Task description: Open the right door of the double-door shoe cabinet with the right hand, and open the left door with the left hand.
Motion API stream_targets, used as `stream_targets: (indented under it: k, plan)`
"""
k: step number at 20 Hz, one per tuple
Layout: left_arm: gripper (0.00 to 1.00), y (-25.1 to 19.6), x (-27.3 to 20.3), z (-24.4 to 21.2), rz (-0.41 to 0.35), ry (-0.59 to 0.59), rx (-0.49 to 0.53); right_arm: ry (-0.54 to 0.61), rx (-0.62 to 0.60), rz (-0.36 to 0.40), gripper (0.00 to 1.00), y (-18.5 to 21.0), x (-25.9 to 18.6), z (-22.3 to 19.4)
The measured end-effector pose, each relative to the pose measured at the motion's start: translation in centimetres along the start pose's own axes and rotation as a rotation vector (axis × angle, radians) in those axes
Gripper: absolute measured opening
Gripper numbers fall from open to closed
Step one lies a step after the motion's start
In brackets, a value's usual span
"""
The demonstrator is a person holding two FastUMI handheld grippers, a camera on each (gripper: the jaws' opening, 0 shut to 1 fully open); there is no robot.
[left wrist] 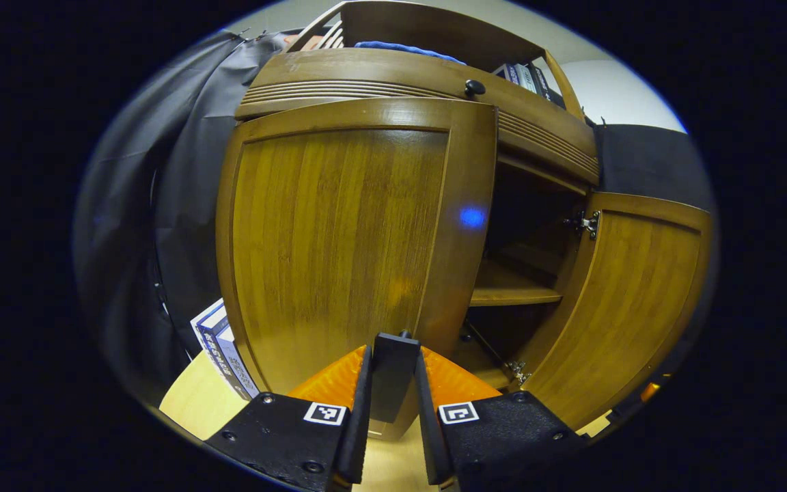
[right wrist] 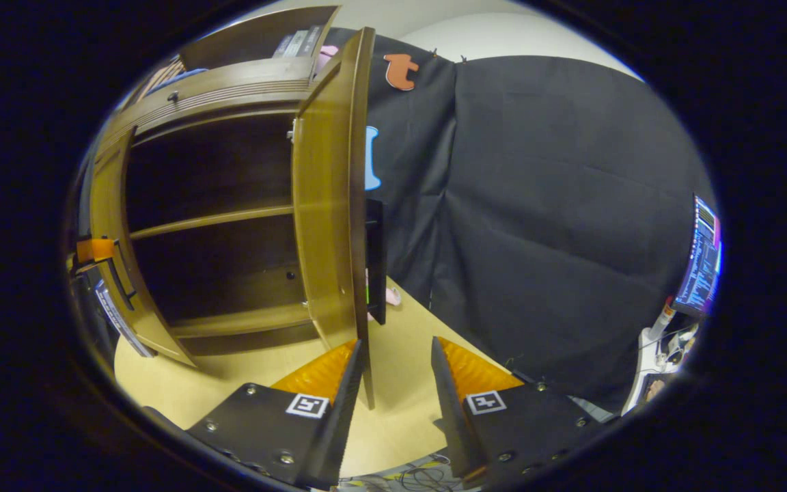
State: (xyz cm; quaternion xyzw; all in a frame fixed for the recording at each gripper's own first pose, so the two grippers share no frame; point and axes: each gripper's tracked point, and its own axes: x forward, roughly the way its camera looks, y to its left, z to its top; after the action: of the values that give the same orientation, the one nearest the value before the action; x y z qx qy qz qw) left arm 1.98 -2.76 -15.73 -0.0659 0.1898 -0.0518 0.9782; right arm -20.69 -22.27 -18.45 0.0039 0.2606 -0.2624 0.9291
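Note:
The wooden shoe cabinet (left wrist: 366, 72) stands close in the left gripper view. Its left door (left wrist: 339, 246) faces me, swung a little out from the frame. My left gripper (left wrist: 393, 383) is shut on that door's black handle (left wrist: 393, 369), low on the door. The right door (left wrist: 639, 307) stands wide open, baring dark shelves (left wrist: 513, 295). In the right gripper view the right door (right wrist: 328, 205) is seen edge-on with its black handle (right wrist: 375, 260) on the far face. My right gripper (right wrist: 397, 372) is open just below the door's lower corner, holding nothing. The left gripper (right wrist: 93, 249) shows small at the left door (right wrist: 110, 273).
The cabinet rests on a pale wooden table (right wrist: 400, 328). Books (left wrist: 219, 348) lean beside its left side; a blue cloth (left wrist: 407, 48) and more books (left wrist: 530, 75) lie on top. A drawer knob (left wrist: 474, 87) sits above the doors. A lit screen (right wrist: 701, 260) and cables (right wrist: 667, 342) are at far right.

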Motion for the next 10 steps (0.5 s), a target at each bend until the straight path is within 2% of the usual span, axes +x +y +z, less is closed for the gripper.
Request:
stream_targets:
  k: [5, 6, 7, 8, 10]
  plan:
    - [0.37, 0.5, -1.2, -0.1, 0.006, 0.000, -0.035, 0.011, -0.017, 0.055, 0.59, 1.8, 0.4, -0.2]
    - [0.34, 0.6, -1.6, -0.1, 0.008, -0.002, -0.043, 0.015, -0.020, 0.070, 0.59, 2.4, 0.5, -0.2]
    - [0.35, 0.8, -1.9, -0.2, 0.010, -0.002, -0.050, 0.019, -0.025, 0.087, 0.55, 2.9, 0.5, -0.5]
    - [0.37, 1.0, -2.3, -0.2, 0.012, -0.003, -0.056, 0.023, -0.029, 0.104, 0.59, 3.5, 0.5, -0.7]
    - [0.34, 1.3, -3.0, -0.3, 0.018, -0.006, -0.070, 0.028, -0.038, 0.142, 0.59, 4.9, 0.6, -0.8]
